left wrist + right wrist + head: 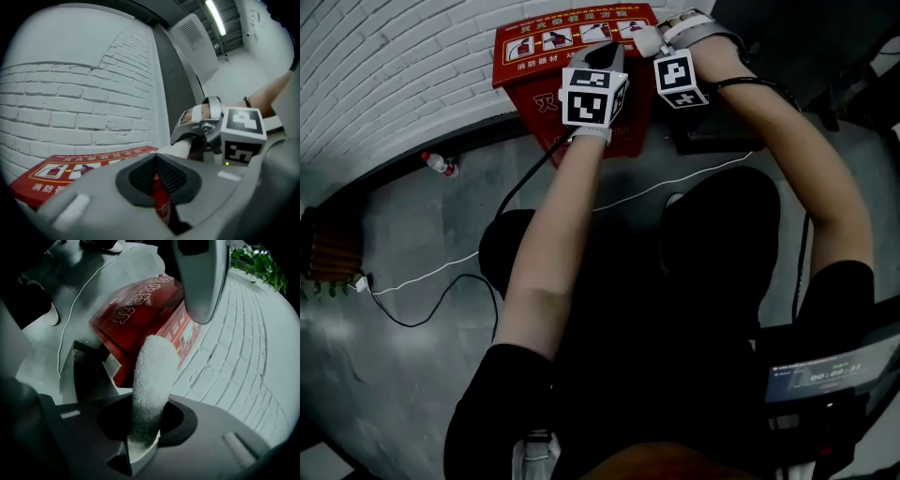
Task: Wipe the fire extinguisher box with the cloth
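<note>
The red fire extinguisher box (536, 49) stands on the floor against a white brick wall, with its printed lid (70, 168) facing up. A white cloth (152, 371) sticks out forward from my right gripper (143, 427), which is shut on it. In the head view the cloth (645, 39) lies over the lid's right end, with the right gripper (654, 42) behind it. My left gripper (614, 54) hovers just left of it over the box. Its jaws (157, 157) are shut with nothing between them; only the red box shows through the slit.
A plastic bottle (439, 165) lies on the grey floor left of the box. A white cable (675, 183) and a black cable (441, 300) run across the floor. A dark stand (712, 131) sits right of the box. Green plants (258, 263) grow by the wall.
</note>
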`<state>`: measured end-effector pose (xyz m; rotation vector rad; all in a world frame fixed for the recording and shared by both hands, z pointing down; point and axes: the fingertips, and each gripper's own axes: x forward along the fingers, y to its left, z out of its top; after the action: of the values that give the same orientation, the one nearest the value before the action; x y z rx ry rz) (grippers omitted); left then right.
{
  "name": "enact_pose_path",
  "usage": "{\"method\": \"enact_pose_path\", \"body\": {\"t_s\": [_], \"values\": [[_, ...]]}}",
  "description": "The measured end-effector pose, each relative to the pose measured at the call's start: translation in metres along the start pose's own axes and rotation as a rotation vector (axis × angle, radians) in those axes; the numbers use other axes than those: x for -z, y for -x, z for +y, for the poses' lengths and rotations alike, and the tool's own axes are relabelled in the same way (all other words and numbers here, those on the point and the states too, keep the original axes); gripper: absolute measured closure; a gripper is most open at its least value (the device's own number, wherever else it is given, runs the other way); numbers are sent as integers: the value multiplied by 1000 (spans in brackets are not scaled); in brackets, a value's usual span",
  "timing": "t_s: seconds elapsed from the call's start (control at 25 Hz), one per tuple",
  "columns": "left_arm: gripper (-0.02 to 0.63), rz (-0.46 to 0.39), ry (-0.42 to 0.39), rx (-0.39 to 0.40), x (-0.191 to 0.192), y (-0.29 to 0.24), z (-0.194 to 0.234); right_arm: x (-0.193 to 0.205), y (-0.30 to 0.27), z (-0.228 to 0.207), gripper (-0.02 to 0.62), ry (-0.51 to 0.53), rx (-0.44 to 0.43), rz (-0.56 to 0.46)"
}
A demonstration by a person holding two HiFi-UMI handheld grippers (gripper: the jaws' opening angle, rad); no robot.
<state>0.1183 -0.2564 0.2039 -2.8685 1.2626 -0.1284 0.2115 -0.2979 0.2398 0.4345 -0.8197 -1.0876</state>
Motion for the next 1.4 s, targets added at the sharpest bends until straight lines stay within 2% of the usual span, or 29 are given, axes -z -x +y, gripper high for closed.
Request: {"method": "enact_pose_path", "body": {"t_s": [0.32,0.4,0.48,0.6,0.68,0.84,0.96,1.12,1.16,1.24,1.4], "values": [[606,14,-54,0,4,10,-4,32,-7,37,498,-85,-62,33],[606,7,-63,-7,0,18,-1,38,-1,29,494,-174,-34,14],[606,-12,-79,-24,-9,31,9,39,11,4,494,-351,20,-38],[606,-48,-83,-40,-18,55,20,23,46,-38,494,-672,103,-185],[606,-76,-61,-25,-20,69,19,5,75,-54,494,-874,114,-327],[606,-95,-52,-27,-19,109,34,-45,128,-81,494,-1164,110,-625],[606,-113,-65,-21,-19,135,36,-74,157,-81,494,-1365,67,-838],[606,-129,-30,8,-8,159,24,-91,178,-62,494,-1679,-69,-1050],[606,-131,-17,22,-3,162,18,-95,181,-57,492,-1732,-97,-1086],[606,-128,-1,43,9,166,8,-102,187,-48,492,-1770,-113,-1142],[606,-76,33,74,42,166,-5,-112,189,-32,492,-1703,-64,-1170]]}}
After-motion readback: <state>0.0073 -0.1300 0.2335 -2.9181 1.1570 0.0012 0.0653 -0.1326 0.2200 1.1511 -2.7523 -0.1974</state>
